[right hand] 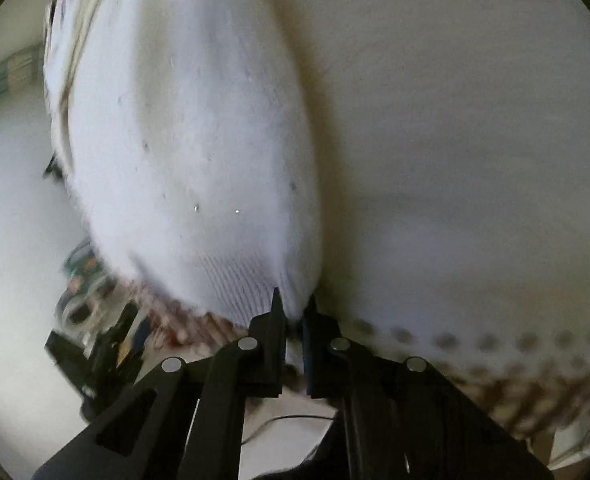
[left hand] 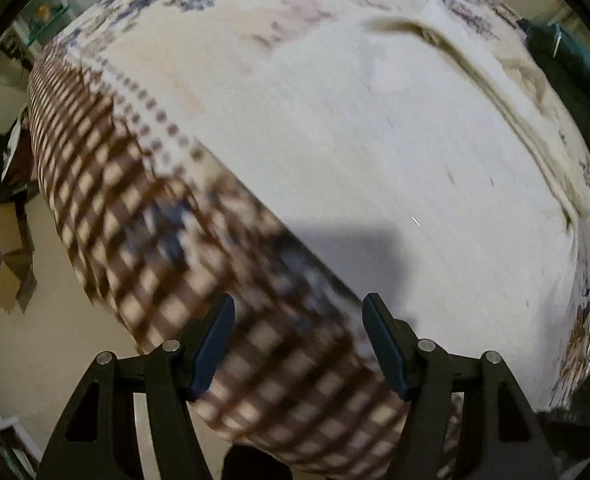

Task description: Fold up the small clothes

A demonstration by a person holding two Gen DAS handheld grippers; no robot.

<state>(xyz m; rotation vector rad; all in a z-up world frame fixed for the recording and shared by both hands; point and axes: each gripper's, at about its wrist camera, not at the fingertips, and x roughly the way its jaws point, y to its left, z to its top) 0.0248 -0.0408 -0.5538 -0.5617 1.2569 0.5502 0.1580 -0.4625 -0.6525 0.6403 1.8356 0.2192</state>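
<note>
White knitted garment (right hand: 199, 152), with a ribbed hem at its near end, fills the left and middle of the right wrist view; which kind of small garment it is cannot be told. The right hand-held gripper (right hand: 293, 306) is clenched on that ribbed edge, its two dark fingers (right hand: 275, 312) drawn almost together with the white knit pinched between them. The garment runs away from the tips over a pale patterned cloth (right hand: 475, 160), whose row of grey dots and brown check border show just beside the gripper on the right. Farther left, blurred clutter lies on a light floor (right hand: 11, 240).

Only the left wrist view shows the left hand-held gripper (left hand: 298, 312). It is released, jaws standing well apart with nothing between them, above the brown check border of the same patterned cloth (left hand: 335, 128). Beyond the tips, the gripper's shadow falls on the cloth's plain cream middle. Farther off, a long raised crease (left hand: 491, 92) curves across the right side. At the far left edge, cardboard pieces (left hand: 13, 272) lie on the floor below the cloth-covered surface. The white garment does not appear in this view.
</note>
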